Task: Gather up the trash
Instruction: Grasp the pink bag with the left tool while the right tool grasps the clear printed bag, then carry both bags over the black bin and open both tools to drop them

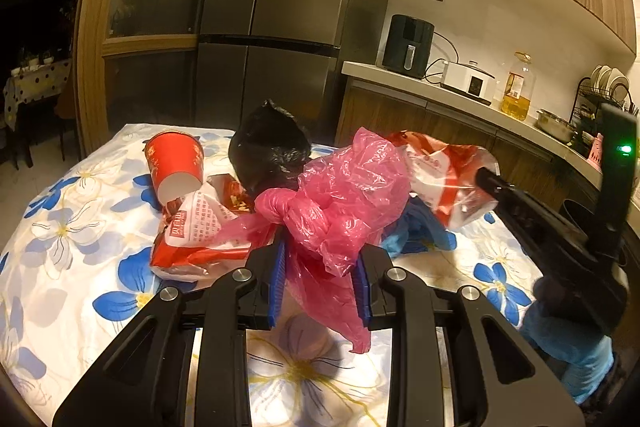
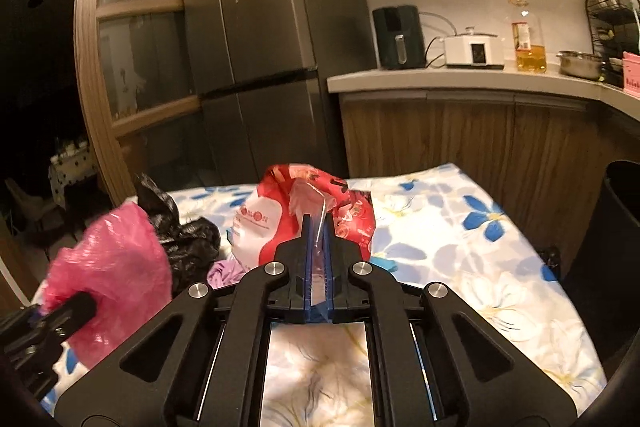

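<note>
My left gripper [image 1: 320, 255] is closed on a crumpled pink plastic bag [image 1: 344, 195], held above the flowered tablecloth; the bag also shows in the right wrist view [image 2: 116, 259]. My right gripper [image 2: 318, 227] is shut on the clear edge of a red-and-white snack bag [image 2: 280, 219], lifted off the table; it shows in the left wrist view [image 1: 444, 167] too. On the table lie a red paper cup [image 1: 176, 167] on its side, a black plastic bag [image 1: 268, 147], another red-and-white wrapper [image 1: 196, 231] and a blue piece [image 1: 416, 227].
The table [image 1: 80, 267] has a white cloth with blue flowers. A dark bin [image 2: 612, 227] stands right of the table. A fridge [image 2: 260, 27] is behind, and a counter [image 2: 460, 79] carries an air fryer, cooker, oil bottle and bowl.
</note>
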Available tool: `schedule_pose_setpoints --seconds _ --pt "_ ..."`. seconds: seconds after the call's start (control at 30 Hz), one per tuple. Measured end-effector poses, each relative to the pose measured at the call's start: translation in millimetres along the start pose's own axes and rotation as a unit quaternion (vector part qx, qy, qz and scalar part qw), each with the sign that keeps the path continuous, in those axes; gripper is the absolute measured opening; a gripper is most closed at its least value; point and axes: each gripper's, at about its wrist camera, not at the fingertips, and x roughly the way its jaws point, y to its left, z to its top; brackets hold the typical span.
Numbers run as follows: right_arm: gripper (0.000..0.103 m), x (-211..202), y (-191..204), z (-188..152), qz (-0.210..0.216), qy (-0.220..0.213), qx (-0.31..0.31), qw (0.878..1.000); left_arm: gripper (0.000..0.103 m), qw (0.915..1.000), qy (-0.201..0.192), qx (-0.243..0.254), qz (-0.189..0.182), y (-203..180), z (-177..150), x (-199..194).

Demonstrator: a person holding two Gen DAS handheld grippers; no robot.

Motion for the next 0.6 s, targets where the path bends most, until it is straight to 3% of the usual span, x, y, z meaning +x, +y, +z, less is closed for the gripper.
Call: schedule_pose_setpoints --seconds 0.6 --pt "0.003 -99.4 -47.0 -5.5 -0.034 -0.042 0.016 0.998 0.028 0.9988 -0.009 0.030 -0.038 -60.1 -1.3 -18.8"
